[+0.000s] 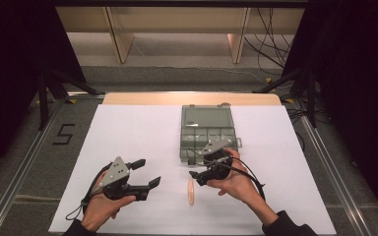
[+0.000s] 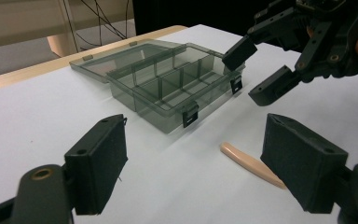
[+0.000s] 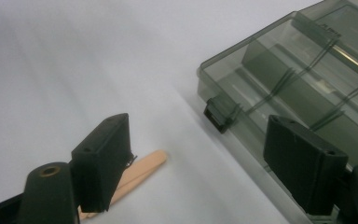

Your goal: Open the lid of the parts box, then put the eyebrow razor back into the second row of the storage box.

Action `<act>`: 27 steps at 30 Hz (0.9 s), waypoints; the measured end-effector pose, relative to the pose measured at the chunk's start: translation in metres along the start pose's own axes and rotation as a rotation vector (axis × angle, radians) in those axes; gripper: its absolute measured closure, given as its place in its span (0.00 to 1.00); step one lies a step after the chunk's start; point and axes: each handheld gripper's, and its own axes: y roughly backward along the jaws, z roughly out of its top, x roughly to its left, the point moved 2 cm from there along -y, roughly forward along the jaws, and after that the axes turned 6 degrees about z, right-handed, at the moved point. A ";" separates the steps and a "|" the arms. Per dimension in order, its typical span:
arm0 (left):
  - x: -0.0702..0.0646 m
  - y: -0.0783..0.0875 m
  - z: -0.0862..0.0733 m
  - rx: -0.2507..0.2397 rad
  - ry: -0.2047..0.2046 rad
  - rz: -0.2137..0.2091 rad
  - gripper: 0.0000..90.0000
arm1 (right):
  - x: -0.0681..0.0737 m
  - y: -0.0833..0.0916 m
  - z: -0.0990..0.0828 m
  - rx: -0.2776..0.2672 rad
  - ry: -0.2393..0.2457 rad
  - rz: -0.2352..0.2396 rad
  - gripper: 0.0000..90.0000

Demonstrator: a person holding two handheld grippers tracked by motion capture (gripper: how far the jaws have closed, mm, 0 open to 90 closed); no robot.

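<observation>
A smoke-tinted clear plastic organizer box (image 1: pixel 207 133) lies open on the white bench (image 1: pixel 128 132), just past the centre toward 12 o'clock in the high view. Its lid (image 1: pixel 207 117) is folded flat back at the 12 o'clock side, and the tray nearer the person is split by thin walls into several compartments (image 2: pixel 168 84). As far as the left gripper view shows, those compartments hold nothing. Two dark latches (image 2: pixel 190 115) hang on the tray's near wall. No brand or label can be read on the box.

A slim, pale wooden stick (image 1: pixel 191 191) lies flat on the bench at 6 o'clock of the box, apart from it and between the two hands.

The right gripper (image 1: pixel 193 167) hovers at the box's near left corner, its jaws spread wide with nothing between them; in its own view the stick (image 3: pixel 135 173) runs partly behind one jaw, while the other jaw stands in front of the tray wall. The left gripper (image 1: pixel 147 173) rests at 9 o'clock of the stick, well apart from the box, jaws released and empty, pointing toward 3 o'clock.

On the floor at 9 o'clock of the bench a black taped "5" (image 1: pixel 64 133) can be read. Beyond the bench at 12 o'clock stand wooden shelf legs (image 1: pixel 119 39), with loose black cables (image 1: pixel 270 44) at 1 o'clock and dark tripod legs (image 1: pixel 59 83) at either side.
</observation>
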 end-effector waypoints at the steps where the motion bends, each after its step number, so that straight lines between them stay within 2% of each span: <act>1: 0.000 0.001 0.000 0.005 -0.001 0.011 0.24 | 0.000 0.000 0.000 0.000 0.000 0.000 0.27; 2: 0.000 0.001 0.001 -0.001 -0.011 0.005 0.24 | 0.001 -0.002 -0.001 -0.010 0.007 -0.010 0.27; 4: -0.001 0.002 0.001 0.000 -0.001 0.006 0.24 | 0.002 -0.003 -0.002 -0.003 0.008 -0.011 0.27; 5: -0.001 0.003 0.001 -0.005 -0.006 0.004 0.24 | 0.003 -0.001 -0.002 0.013 0.008 0.000 0.27; 10: -0.002 0.006 0.000 -0.006 -0.010 0.005 0.23 | 0.011 -0.004 -0.003 0.022 -0.001 0.006 0.27; 11: -0.003 0.007 0.000 -0.009 -0.004 0.008 0.23 | 0.012 -0.005 -0.003 0.031 0.014 0.015 0.27; 13: -0.004 0.010 0.000 -0.018 0.001 0.005 0.23 | 0.016 -0.008 -0.004 0.039 0.014 0.025 0.27; 14: -0.004 0.011 0.000 -0.016 0.002 0.012 0.23 | 0.020 -0.010 -0.004 0.069 0.006 0.030 0.28; 20: -0.005 0.017 -0.002 -0.019 -0.008 0.016 0.23 | 0.026 -0.019 -0.004 0.101 0.008 0.032 0.28; 21: -0.005 0.018 -0.002 -0.017 -0.005 0.019 0.23 | 0.028 -0.021 -0.004 0.117 0.004 0.045 0.29; 23: -0.004 0.019 -0.002 -0.021 -0.006 0.019 0.23 | 0.032 -0.026 -0.004 0.126 0.012 0.056 0.29; 27: -0.005 0.021 -0.003 -0.024 -0.006 0.022 0.23 | 0.036 -0.034 -0.007 0.184 0.027 0.068 0.30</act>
